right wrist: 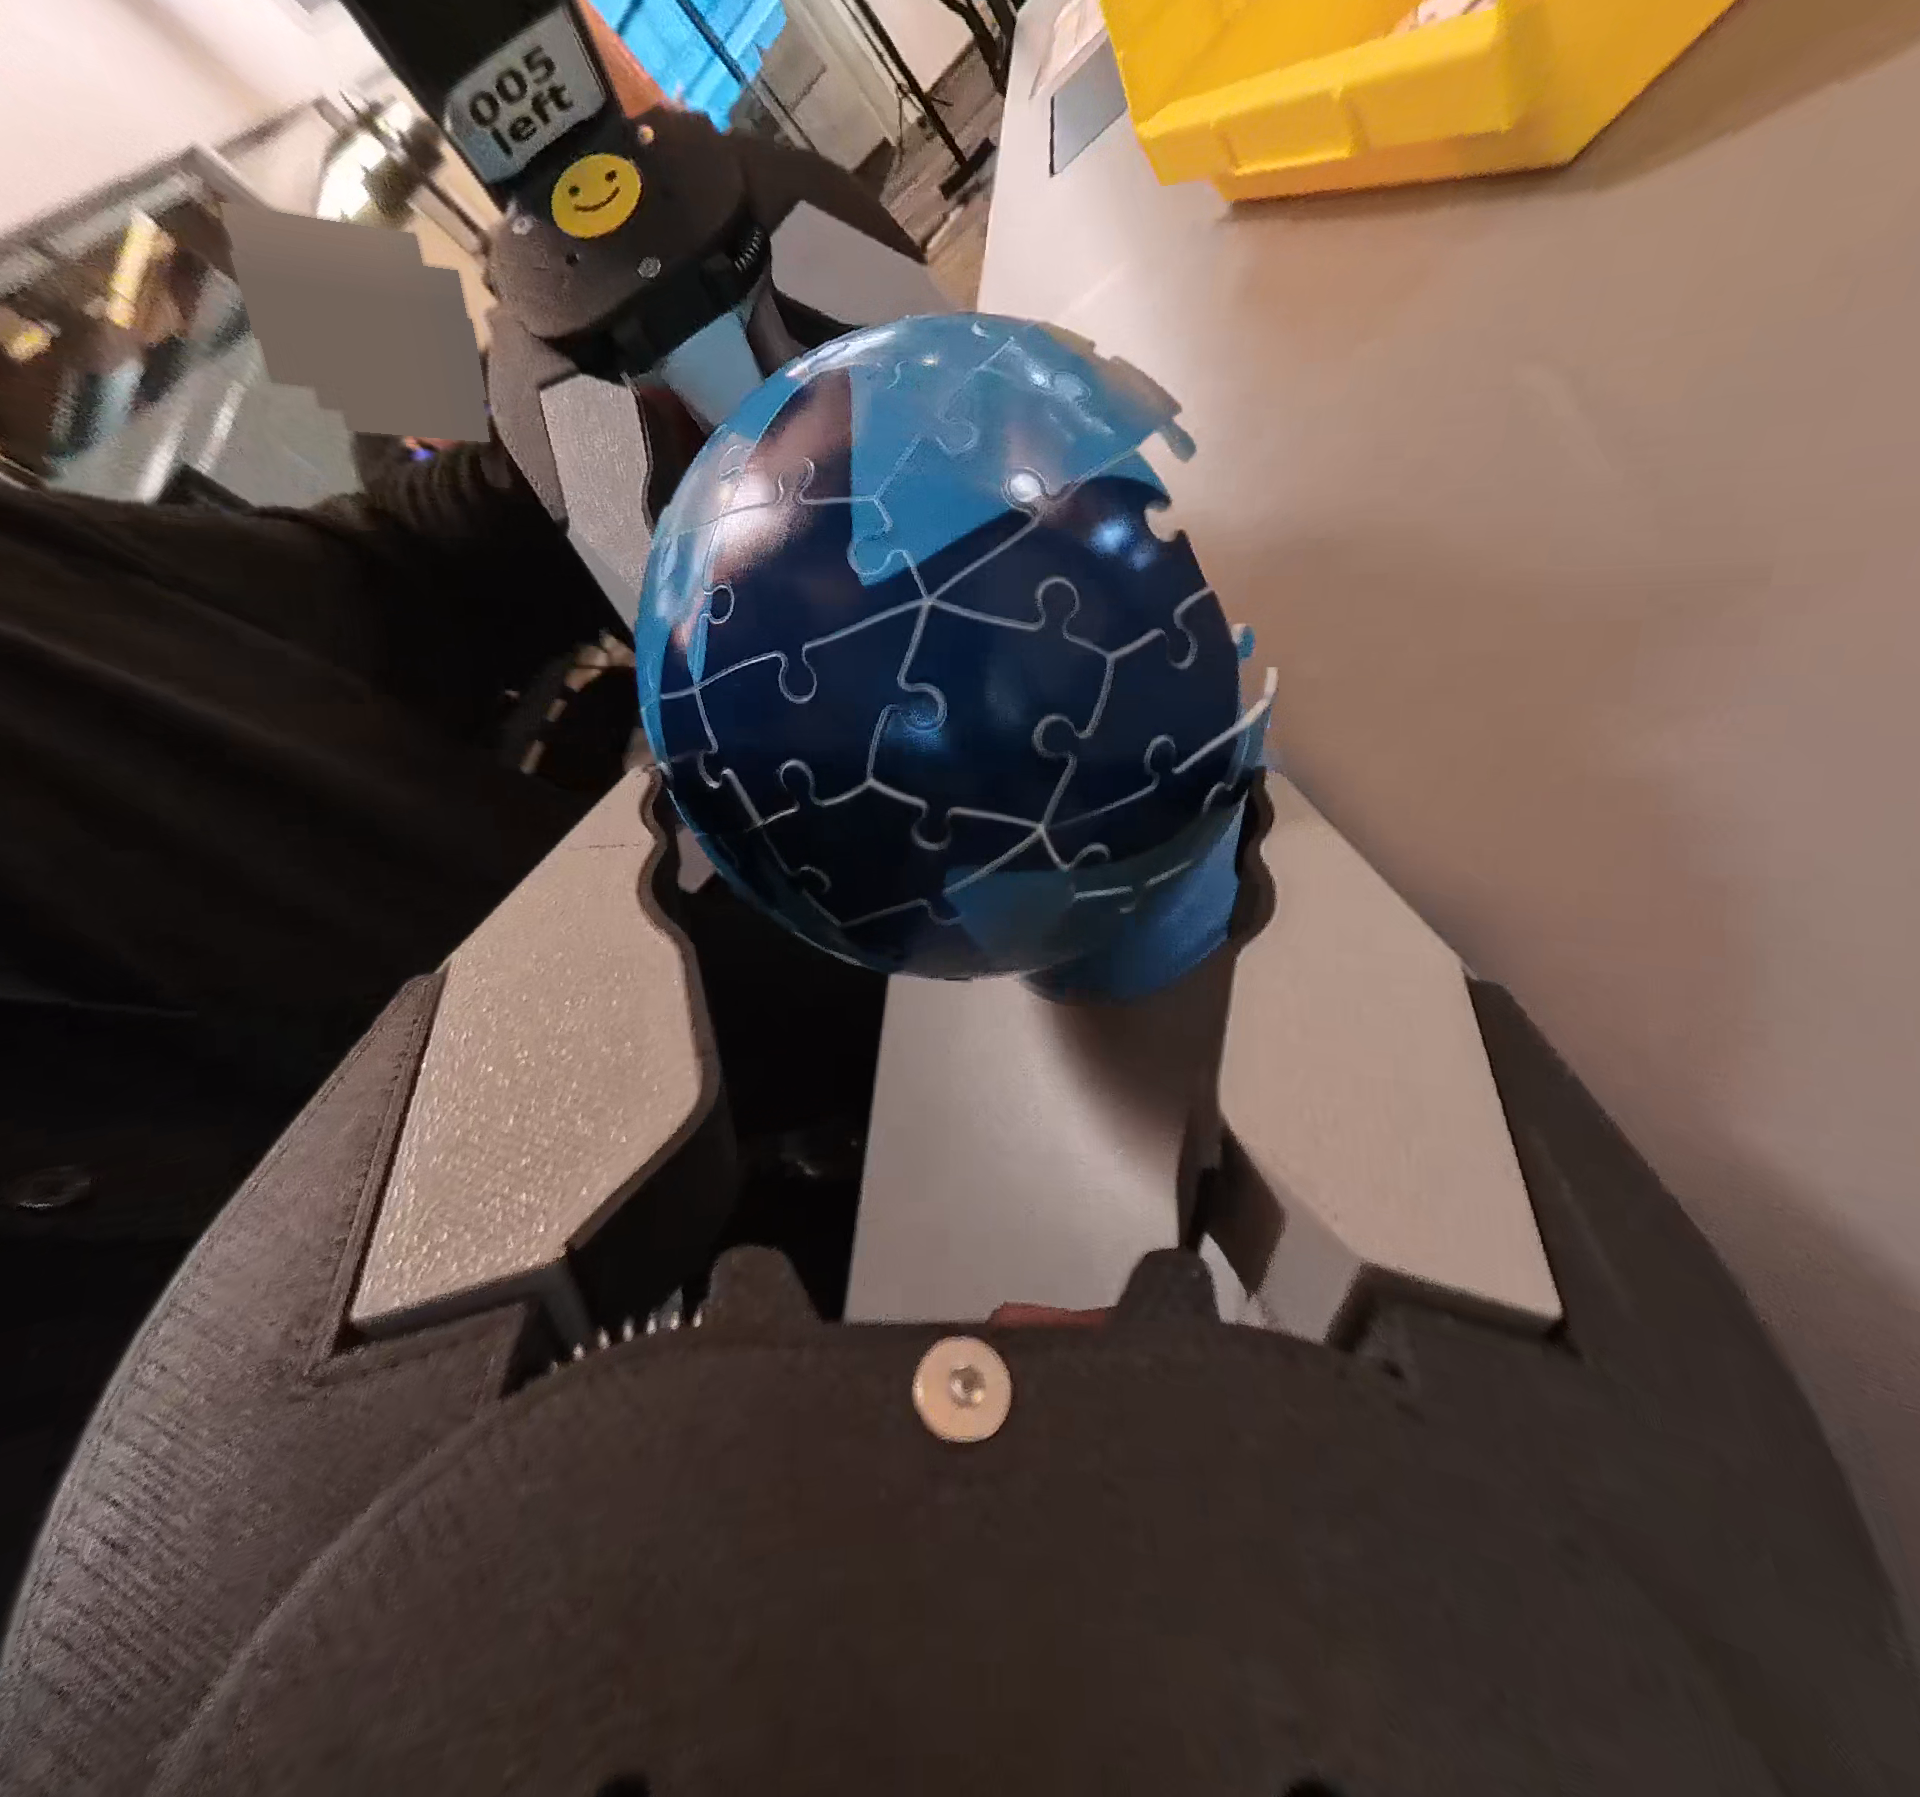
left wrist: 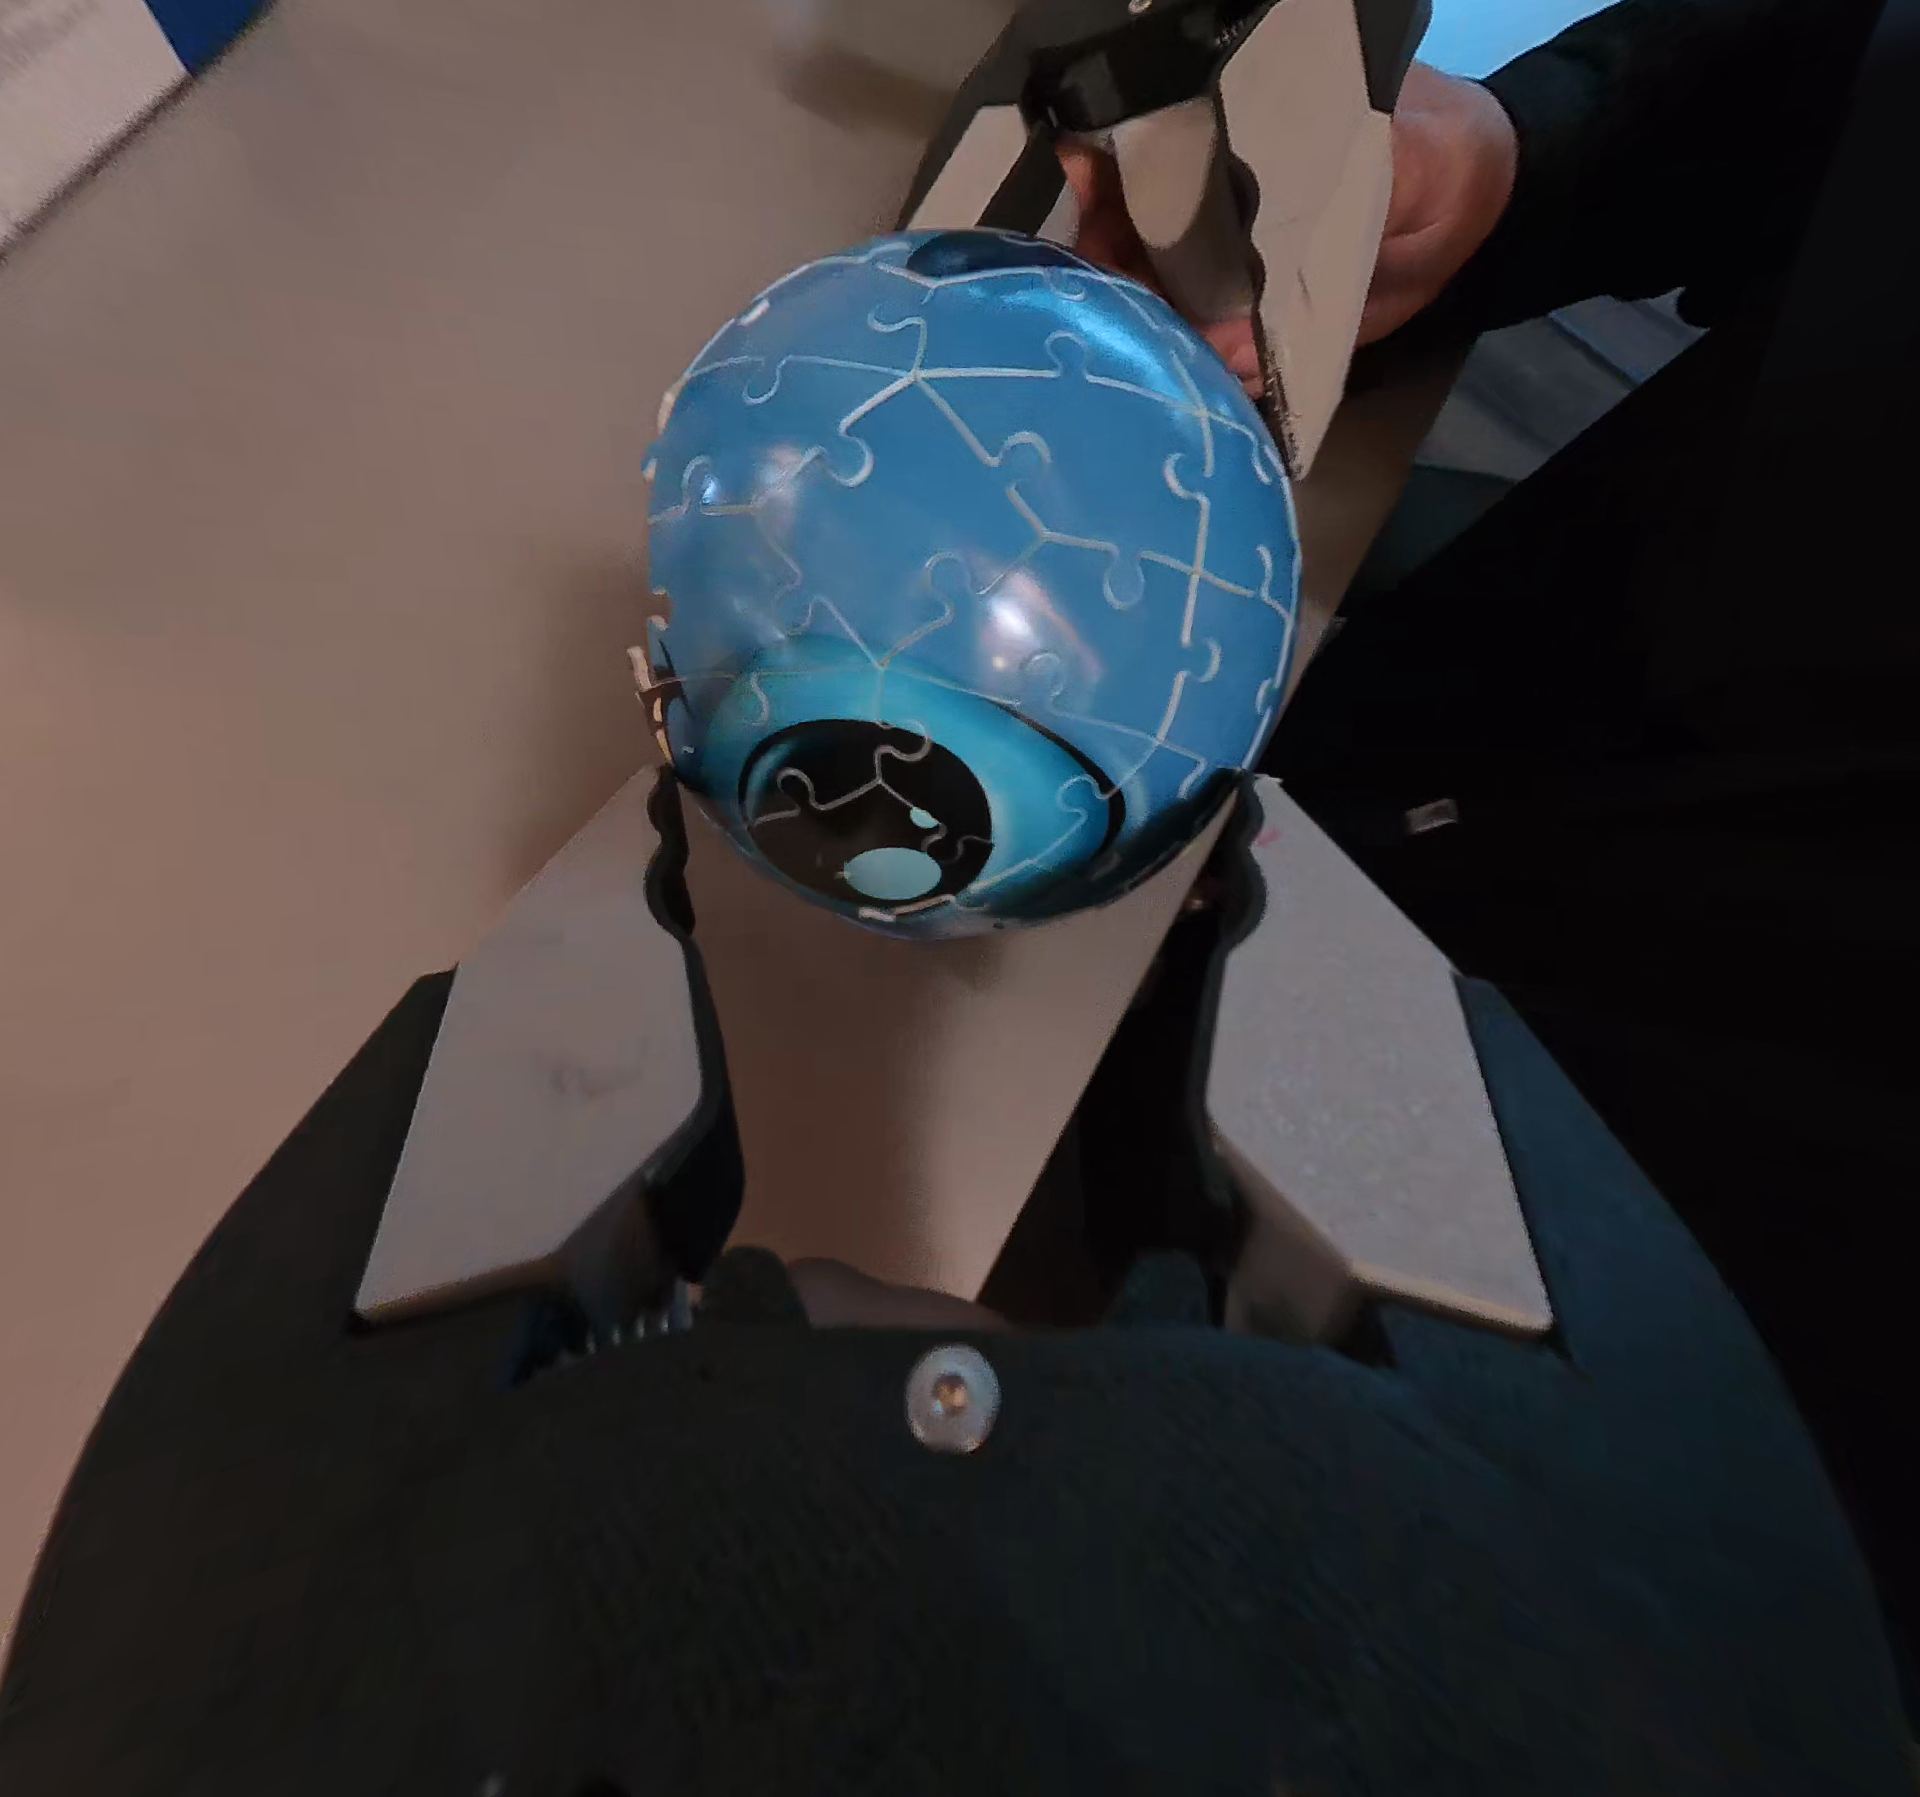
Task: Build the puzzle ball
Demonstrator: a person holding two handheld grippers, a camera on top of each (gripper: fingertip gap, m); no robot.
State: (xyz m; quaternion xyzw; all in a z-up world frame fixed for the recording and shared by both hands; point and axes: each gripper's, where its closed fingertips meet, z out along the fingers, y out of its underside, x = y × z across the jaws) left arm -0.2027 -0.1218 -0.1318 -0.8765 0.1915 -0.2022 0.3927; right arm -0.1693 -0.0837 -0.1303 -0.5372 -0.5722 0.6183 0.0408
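So the ball (left wrist: 971,594) sits dead center in both views, held up off the table (left wrist: 364,500) with both grippers on it at once. In the left wrist view the left gripper (left wrist: 951,797) has its two fingertips (left wrist: 665,854) pressed against the ball's lower sides, jaws spread fairly wide around it, with the dark eye-like print facing the camera at the bottom of the ball. The right gripper (left wrist: 1262,365) comes in from the upper right of that frame and touches the ball's far upper edge; a hand (left wrist: 1444,199) shows behind it. In the right wrist view the right gripper (right wrist: 961,812) likewise clamps the ball (right wrist: 945,667) between its tips at the lower left and lower right, jaws wide. From here the ball looks unfinished: dark blue inner faces show through a gap, and a lighter blue section at the top sticks out loose with its edge not seated. The left gripper (right wrist: 717,376) touches the ball from the upper left. A yellow bin (right wrist: 1455,33) sits on the table at upper right.
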